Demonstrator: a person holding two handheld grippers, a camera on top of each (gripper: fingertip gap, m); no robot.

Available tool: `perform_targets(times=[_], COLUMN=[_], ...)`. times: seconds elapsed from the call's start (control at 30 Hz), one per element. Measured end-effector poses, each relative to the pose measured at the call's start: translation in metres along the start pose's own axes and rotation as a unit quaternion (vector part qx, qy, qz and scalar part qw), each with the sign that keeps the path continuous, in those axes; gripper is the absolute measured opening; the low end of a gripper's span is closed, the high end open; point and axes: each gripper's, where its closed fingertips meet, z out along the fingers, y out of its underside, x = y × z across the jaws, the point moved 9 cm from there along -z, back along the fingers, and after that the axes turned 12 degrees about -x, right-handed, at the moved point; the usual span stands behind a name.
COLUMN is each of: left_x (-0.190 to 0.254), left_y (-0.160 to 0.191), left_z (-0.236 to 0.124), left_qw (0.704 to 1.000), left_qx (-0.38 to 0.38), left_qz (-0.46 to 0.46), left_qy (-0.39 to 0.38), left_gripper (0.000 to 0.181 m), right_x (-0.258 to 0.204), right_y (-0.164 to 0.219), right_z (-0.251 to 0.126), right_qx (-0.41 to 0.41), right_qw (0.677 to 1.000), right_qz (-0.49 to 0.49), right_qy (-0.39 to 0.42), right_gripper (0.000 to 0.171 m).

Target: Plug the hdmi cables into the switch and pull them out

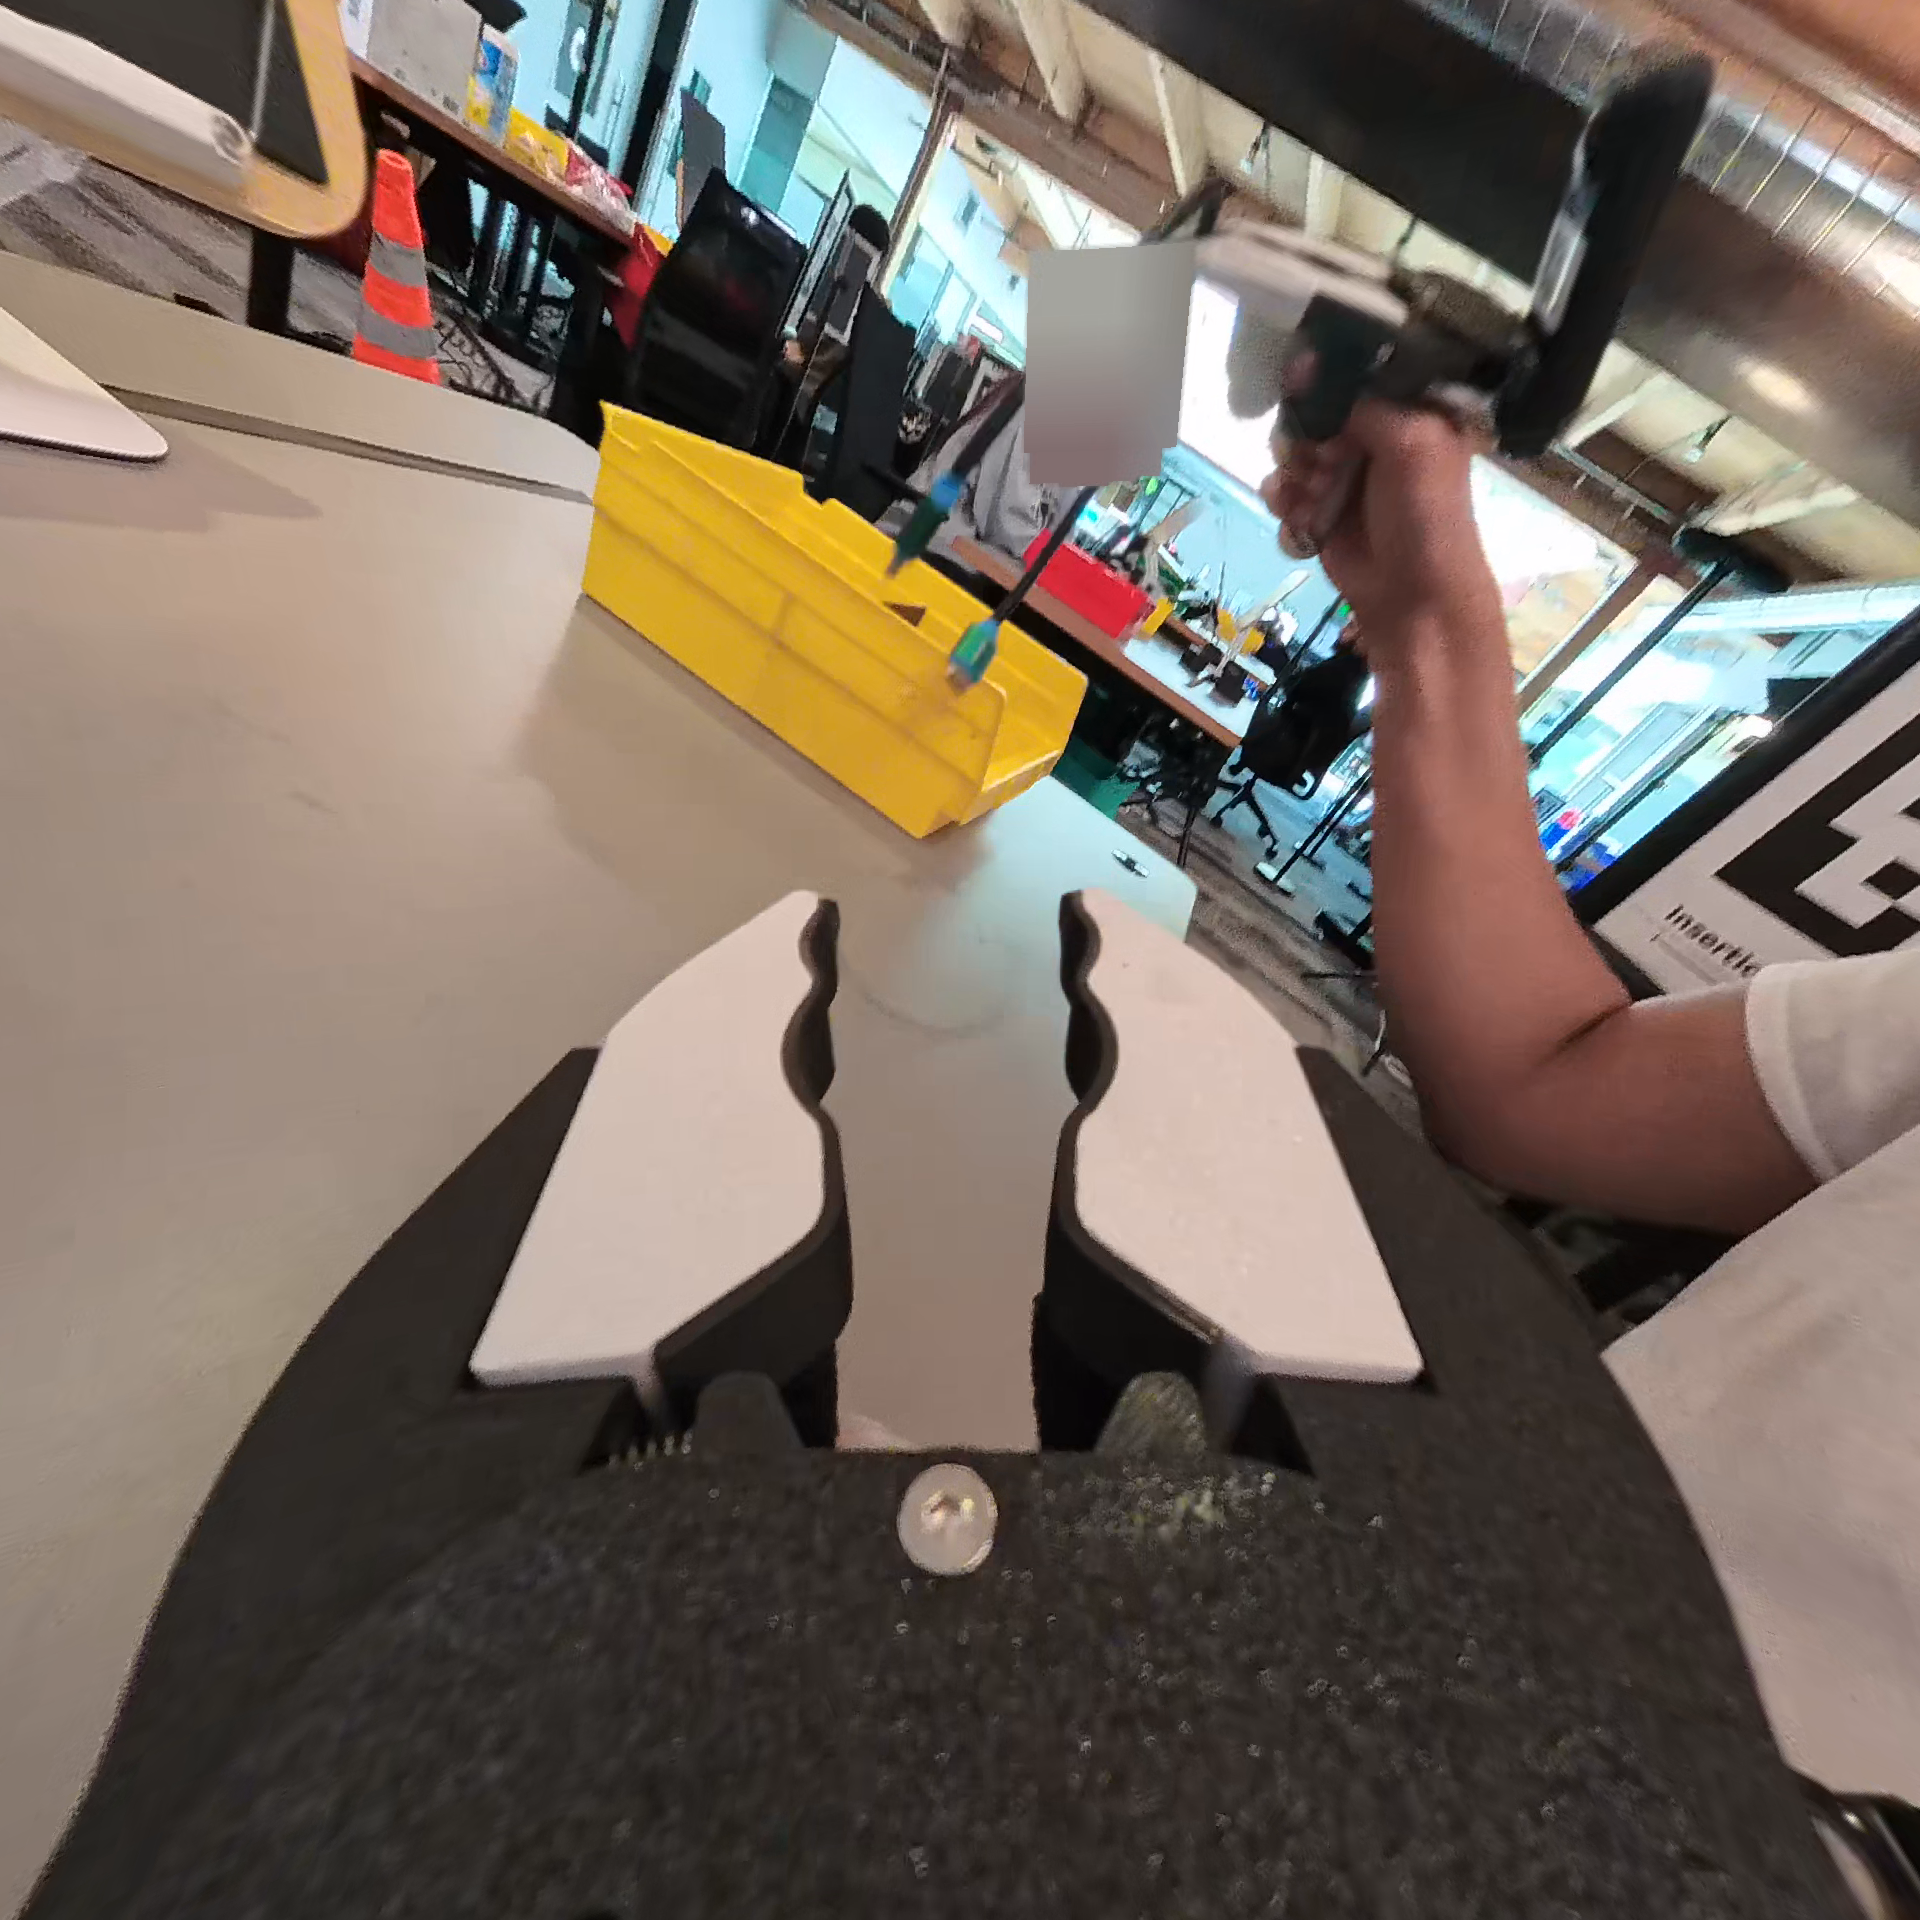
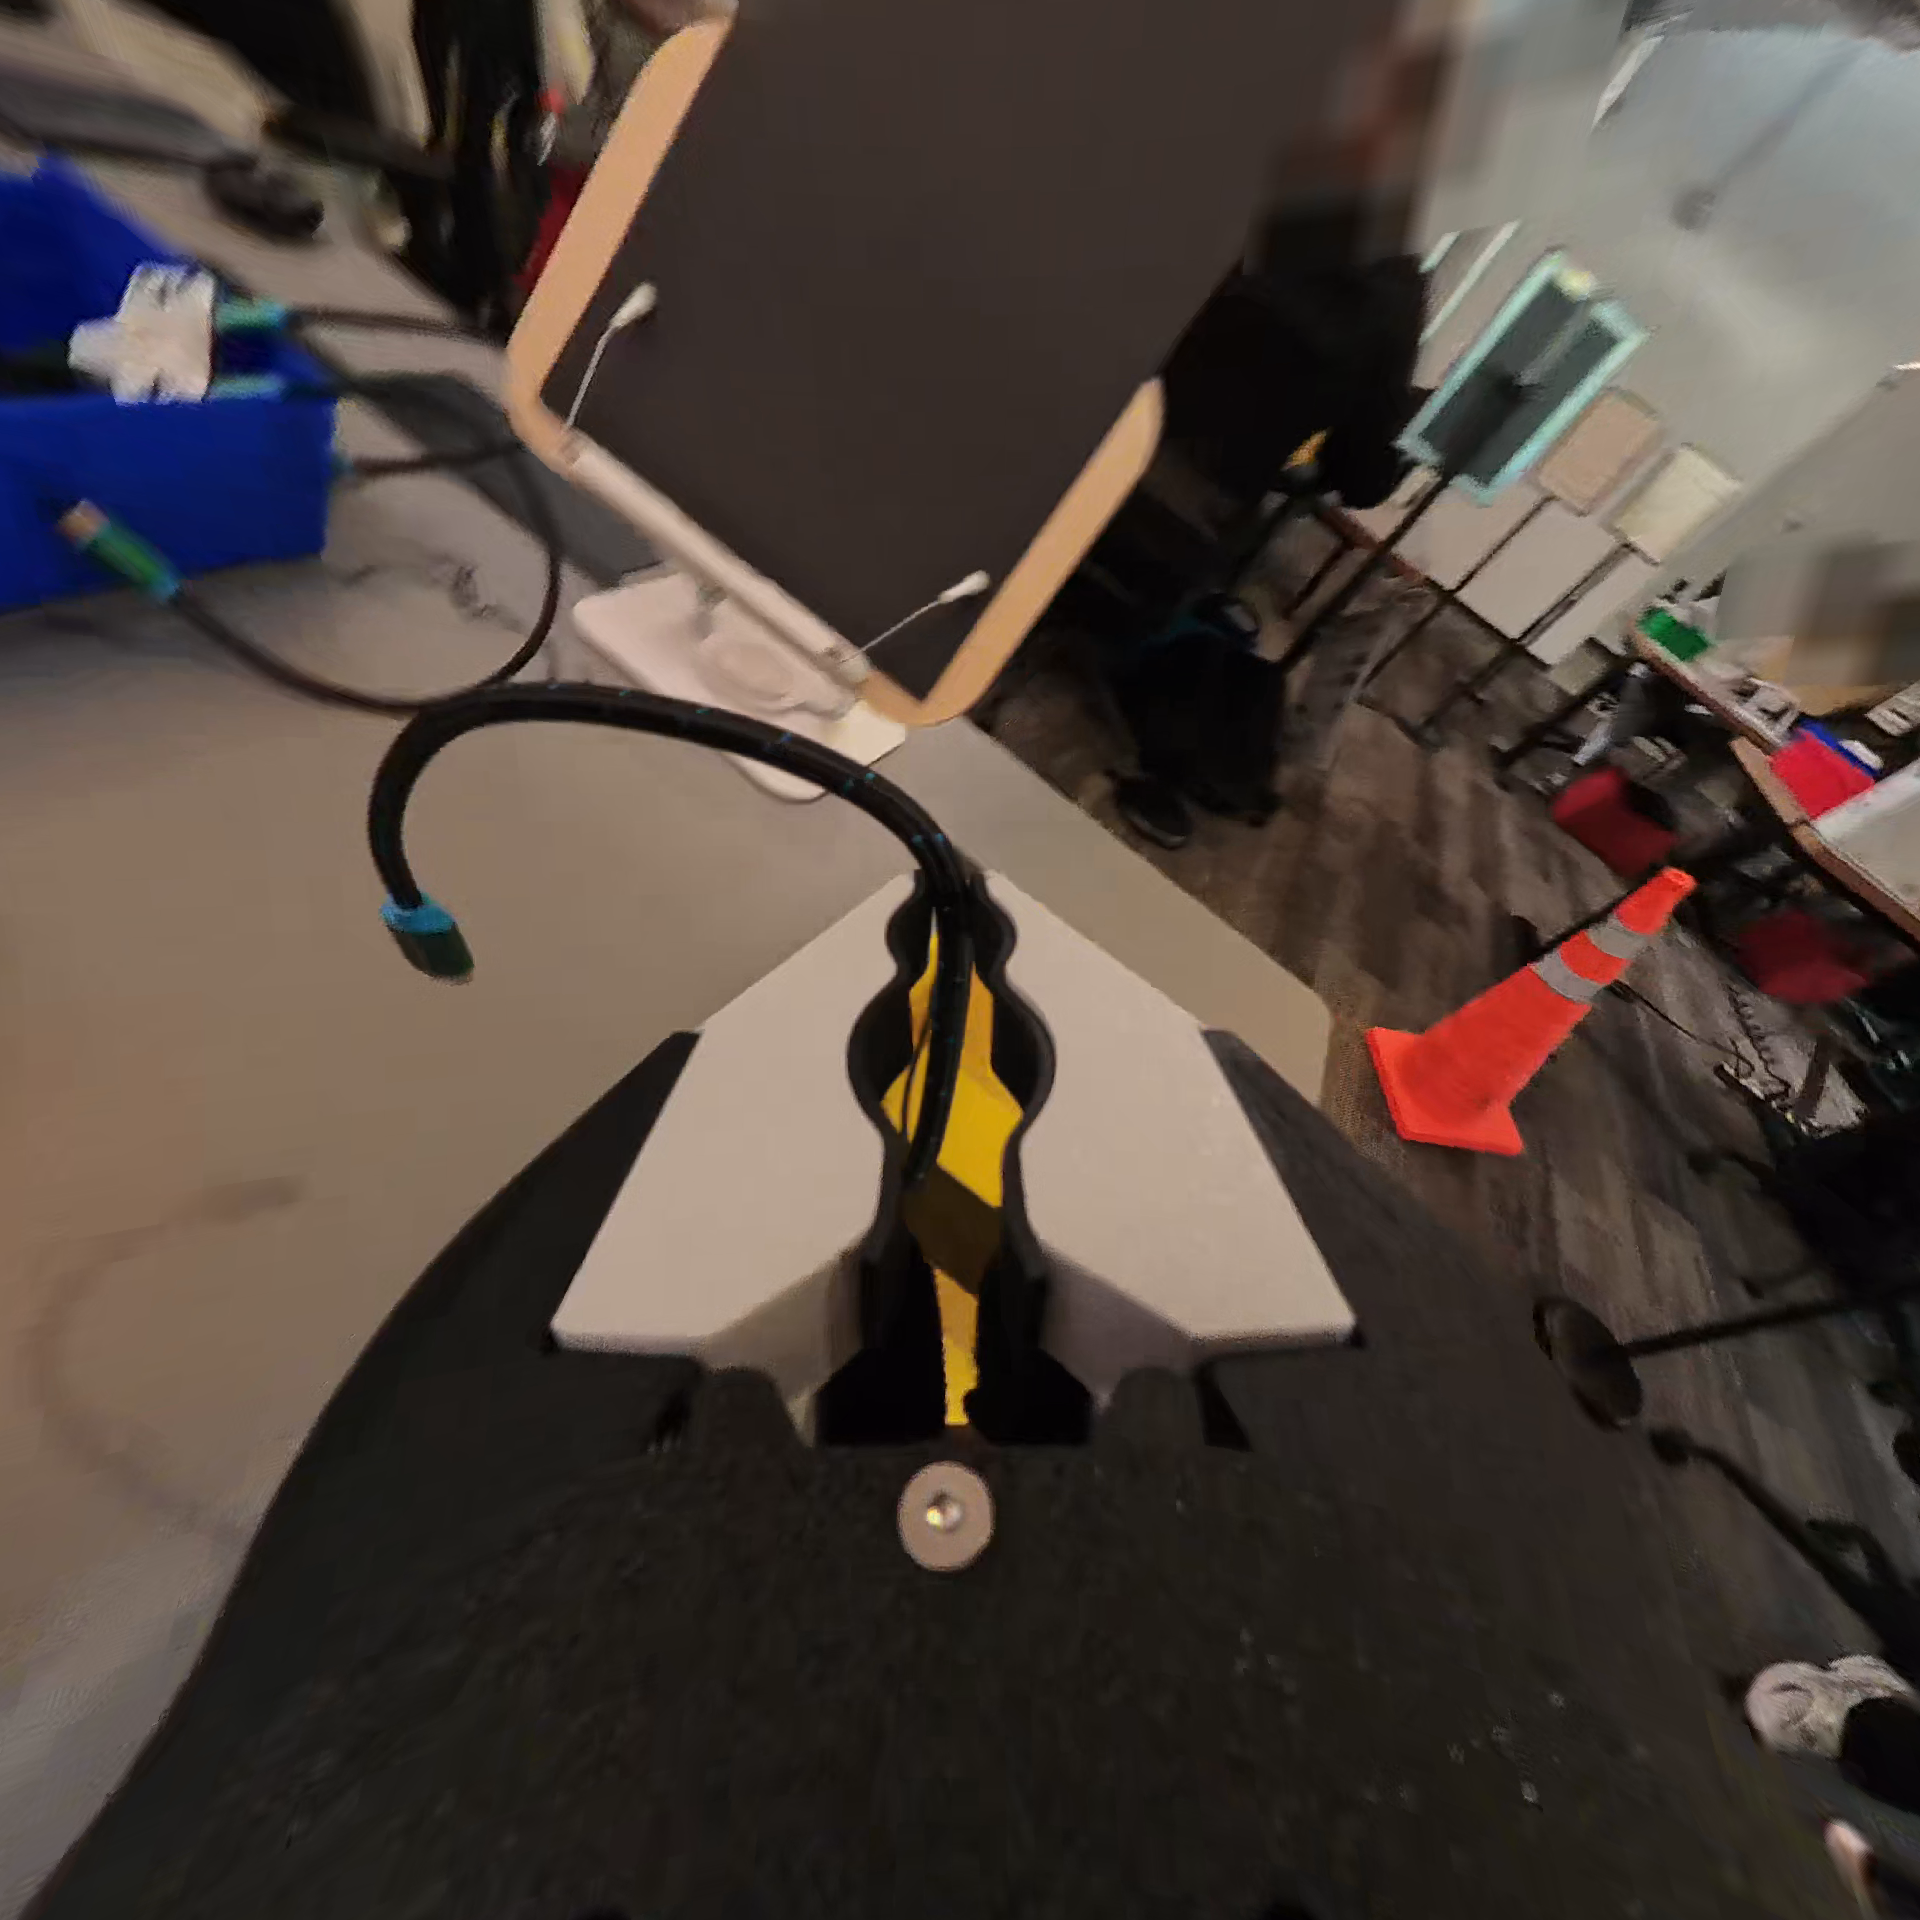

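My right gripper (image 2: 948, 904) is shut on a black braided HDMI cable (image 2: 665, 717). The cable arcs up and to the left and ends in a green and blue plug (image 2: 426, 940) hanging in the air. In the left wrist view, two green and blue plugs (image 1: 971, 655) (image 1: 914, 535) dangle above a yellow bin (image 1: 790, 644). A hand (image 1: 1371, 520) holds the right gripper high at the upper right, and a blurred patch hides its fingers. My left gripper (image 1: 951, 920) is open and empty, low over the beige table (image 1: 312, 831).
A blue bin (image 2: 156, 468) holding a white piece stands at the far left, with another green-plugged cable (image 2: 114, 545) beside it. A dark board with a wooden rim (image 2: 883, 312) stands on a white base. An orange cone (image 2: 1527, 1029) is on the floor past the table edge. One gripper's finger ends stand about 35 centimeters off the other's.
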Motion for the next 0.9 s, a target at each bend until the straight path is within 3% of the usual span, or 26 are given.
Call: perform_targets(times=[0.27, 0.43, 0.5, 0.7, 0.9], left_x=[0.005, 0.004, 0.005, 0.007, 0.009], left_y=[0.006, 0.009, 0.010, 0.013, 0.016], left_z=[0.008, 0.011, 0.012, 0.015, 0.017], left_qw=[0.998, 0.997, 0.997, 0.992, 0.988], left_qx=[-0.042, -0.059, -0.065, -0.087, -0.101], left_qz=[0.035, 0.036, 0.041, 0.078, 0.100], left_qy=[-0.019, -0.021, -0.026, -0.050, -0.062], left_gripper=[0.039, 0.039, 0.039, 0.038, 0.037], right_x=[0.070, 0.077, 0.072, 0.095, 0.128], right_y=[0.047, 0.108, 0.132, 0.166, 0.164], right_z=[-0.035, -0.003, 0.014, 0.031, 0.009], right_qx=[0.022, -0.042, -0.076, -0.172, -0.032], right_qw=[0.987, 0.974, 0.971, 0.969, 0.966], right_qz=[0.136, 0.206, 0.220, 0.173, 0.255], right_qy=[0.084, 0.089, 0.055, 0.046, -0.018], right_gripper=[0.006, 0.005, 0.005, 0.005, 0.005])
